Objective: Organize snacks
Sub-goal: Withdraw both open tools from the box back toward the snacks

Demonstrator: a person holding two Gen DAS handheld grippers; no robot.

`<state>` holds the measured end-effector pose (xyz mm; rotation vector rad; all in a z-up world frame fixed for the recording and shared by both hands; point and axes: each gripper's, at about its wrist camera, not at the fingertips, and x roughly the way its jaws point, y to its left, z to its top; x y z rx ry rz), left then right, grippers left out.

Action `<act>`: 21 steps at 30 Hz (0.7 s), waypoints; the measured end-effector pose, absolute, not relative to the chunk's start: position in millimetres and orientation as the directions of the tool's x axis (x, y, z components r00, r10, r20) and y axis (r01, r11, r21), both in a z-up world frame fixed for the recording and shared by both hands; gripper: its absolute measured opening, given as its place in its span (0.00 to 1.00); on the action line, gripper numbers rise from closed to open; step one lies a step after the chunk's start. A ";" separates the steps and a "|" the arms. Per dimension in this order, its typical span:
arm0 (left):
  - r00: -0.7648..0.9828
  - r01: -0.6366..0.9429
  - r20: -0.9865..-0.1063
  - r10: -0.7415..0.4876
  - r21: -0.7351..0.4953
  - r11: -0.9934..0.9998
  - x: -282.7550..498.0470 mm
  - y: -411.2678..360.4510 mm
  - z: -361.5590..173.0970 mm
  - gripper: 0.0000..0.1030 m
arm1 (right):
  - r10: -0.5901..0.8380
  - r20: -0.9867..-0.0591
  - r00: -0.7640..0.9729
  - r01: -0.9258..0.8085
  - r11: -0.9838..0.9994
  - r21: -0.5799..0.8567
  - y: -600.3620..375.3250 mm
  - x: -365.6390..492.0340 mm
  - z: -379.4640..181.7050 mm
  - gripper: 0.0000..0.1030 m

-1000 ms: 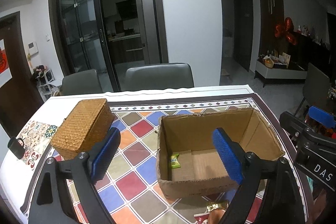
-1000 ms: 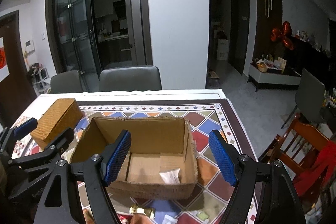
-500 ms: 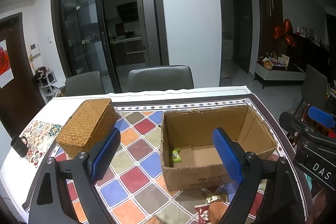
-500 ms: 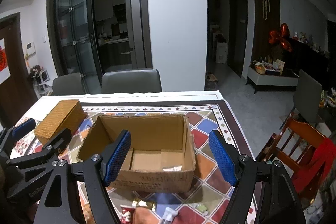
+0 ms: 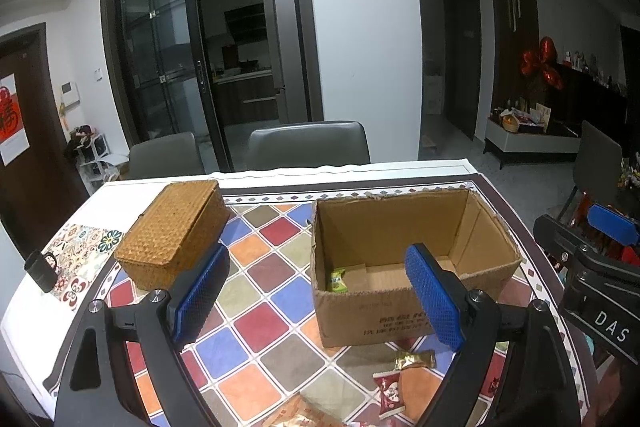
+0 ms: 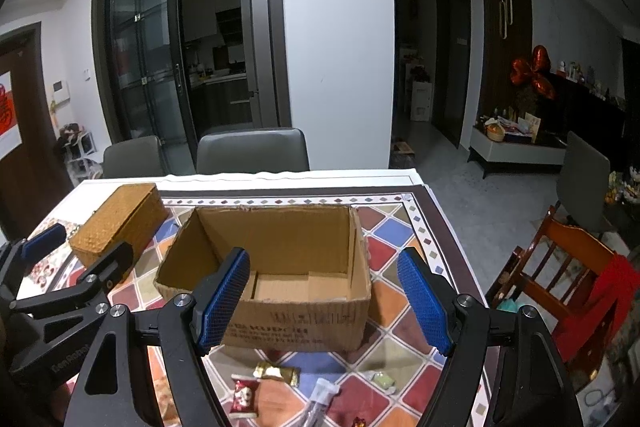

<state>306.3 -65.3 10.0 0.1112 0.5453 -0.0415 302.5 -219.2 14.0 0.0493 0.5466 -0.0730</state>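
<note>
Patterned tablecloth (image 5: 256, 303) bears cardboard box (image 5: 372, 323); both grippers' jaws spread, seemingly empty.

The left gripper (image 5: 320, 297) hung open and empty above the table (image 5: 256, 291). Ahead stood a cardboard box (image 5: 400, 315) with a green snack packet (image 5: 337, 280) inside. A wicker box (image 5: 174, 233) sat left of it; two wrapped candies (image 5: 402, 373) lay before the cardboard box.

Left gripper (image 5: 318, 297) and right gripper (image 6: 326, 297) side by side, both angled downward, jaws spread wide with nothing between the blue pads (image 5: 434, 297), neither touching anything.
</note>
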 end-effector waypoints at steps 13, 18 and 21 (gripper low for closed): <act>0.853 0.071 -0.523 -0.006 0.105 0.992 278.0 -57.6 -5.7 0.87 | -0.069 -0.535 0.842 0.097 0.995 0.023 -214.0 276.8 -1.1 0.75; 0.848 0.072 -0.531 -0.006 0.105 0.992 268.9 -52.9 -11.0 0.87 | -0.075 -0.541 0.838 0.101 0.995 0.018 -209.5 267.3 -7.5 0.75; 0.848 0.073 -0.531 -0.004 0.109 0.991 262.8 -49.1 -13.1 0.87 | -0.075 -0.546 0.834 0.101 0.995 0.018 -205.1 260.9 -10.6 0.75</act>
